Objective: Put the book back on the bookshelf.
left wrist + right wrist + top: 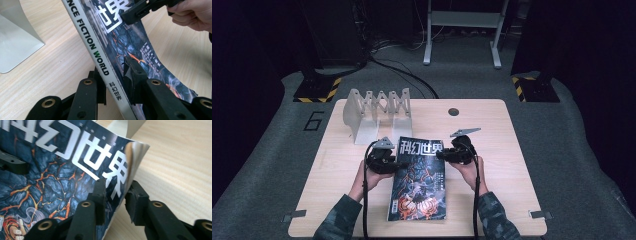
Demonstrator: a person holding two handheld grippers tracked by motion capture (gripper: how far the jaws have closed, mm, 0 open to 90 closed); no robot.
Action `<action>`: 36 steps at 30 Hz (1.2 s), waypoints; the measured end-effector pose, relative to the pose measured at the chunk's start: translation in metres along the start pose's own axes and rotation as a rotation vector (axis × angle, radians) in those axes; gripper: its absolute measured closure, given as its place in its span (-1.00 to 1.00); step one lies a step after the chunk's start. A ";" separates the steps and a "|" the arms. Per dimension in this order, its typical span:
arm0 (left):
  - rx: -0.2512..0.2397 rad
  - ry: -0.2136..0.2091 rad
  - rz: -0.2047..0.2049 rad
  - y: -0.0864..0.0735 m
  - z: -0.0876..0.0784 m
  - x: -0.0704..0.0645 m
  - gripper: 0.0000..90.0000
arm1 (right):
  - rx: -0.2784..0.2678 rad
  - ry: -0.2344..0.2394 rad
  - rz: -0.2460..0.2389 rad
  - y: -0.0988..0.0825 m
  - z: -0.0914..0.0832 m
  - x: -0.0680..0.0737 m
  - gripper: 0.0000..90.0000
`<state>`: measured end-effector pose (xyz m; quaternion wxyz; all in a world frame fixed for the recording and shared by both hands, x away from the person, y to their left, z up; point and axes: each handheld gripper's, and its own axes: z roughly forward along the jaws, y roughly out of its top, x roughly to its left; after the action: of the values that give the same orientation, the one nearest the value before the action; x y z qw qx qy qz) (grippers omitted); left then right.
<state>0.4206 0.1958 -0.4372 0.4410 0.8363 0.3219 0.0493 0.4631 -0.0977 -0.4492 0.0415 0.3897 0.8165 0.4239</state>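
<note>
A science-fiction magazine [419, 180] with a dark blue cover and white title lies lengthwise on the wooden table [512, 150]. My left gripper [399, 164] is shut on its white spine [100, 50], one jaw on each side, near the top left. My right gripper [441, 156] is shut on the right edge near the top corner. There the cover [62, 177] curls up off the table between the jaws. In the left gripper view the right gripper [140, 10] and its hand [192, 15] show at the far edge of the magazine.
A white zigzag metal book rack [377, 112] stands at the table's back left, just beyond the magazine, and its base [15, 37] is close to my left gripper. A round cable hole [453, 111] sits at the back centre. Bare wood lies to the right.
</note>
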 end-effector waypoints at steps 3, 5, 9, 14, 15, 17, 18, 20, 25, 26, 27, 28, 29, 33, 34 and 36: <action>-0.002 -0.005 -0.002 0.002 -0.001 0.001 0.63 | -0.013 -0.009 -0.022 0.004 -0.004 0.004 0.66; -0.008 -0.010 -0.005 0.003 -0.003 0.001 0.63 | -0.023 -0.014 -0.025 0.007 -0.008 0.006 0.68; -0.013 -0.014 0.007 0.009 -0.005 -0.001 0.63 | -0.053 -0.028 -0.043 0.014 -0.015 0.008 0.70; -0.008 -0.023 0.030 0.017 -0.008 -0.004 0.63 | -0.099 -0.066 -0.111 0.023 -0.024 0.014 0.72; -0.010 -0.026 0.040 0.018 -0.008 -0.004 0.63 | -0.105 -0.069 -0.113 0.024 -0.026 0.015 0.72; -0.009 -0.023 0.050 0.021 -0.009 -0.004 0.63 | -0.126 -0.076 -0.130 0.026 -0.030 0.017 0.73; -0.012 -0.020 0.055 0.022 -0.010 -0.005 0.63 | -0.133 -0.079 -0.130 0.028 -0.031 0.019 0.73; -0.021 -0.014 0.068 0.025 -0.010 -0.006 0.63 | -0.148 -0.093 -0.145 0.031 -0.035 0.021 0.74; -0.052 0.020 0.133 0.031 -0.015 -0.011 0.64 | -0.206 -0.123 -0.173 0.036 -0.046 0.026 0.76; -0.053 0.024 0.143 0.032 -0.015 -0.013 0.64 | -0.216 -0.125 -0.184 0.037 -0.048 0.026 0.76; -0.062 0.038 0.158 0.032 -0.016 -0.015 0.64 | -0.222 -0.127 -0.176 0.037 -0.049 0.027 0.76; -0.069 0.043 0.168 0.033 -0.016 -0.016 0.64 | -0.233 -0.129 -0.182 0.037 -0.051 0.027 0.76; -0.077 0.042 0.172 0.033 -0.016 -0.018 0.64 | -0.238 -0.130 -0.184 0.037 -0.052 0.027 0.76; -0.097 0.066 0.204 0.036 -0.017 -0.020 0.65 | -0.260 -0.140 -0.192 0.038 -0.056 0.027 0.76; -0.095 0.068 0.210 0.037 -0.018 -0.021 0.65 | -0.266 -0.147 -0.197 0.038 -0.057 0.028 0.76; -0.116 0.088 0.230 0.039 -0.018 -0.023 0.66 | -0.287 -0.165 -0.211 0.039 -0.060 0.030 0.76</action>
<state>0.4150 0.1792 -0.3921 0.4655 0.8378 0.2398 0.1548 0.4420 -0.1039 -0.3748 0.2075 0.3253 0.7780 0.4958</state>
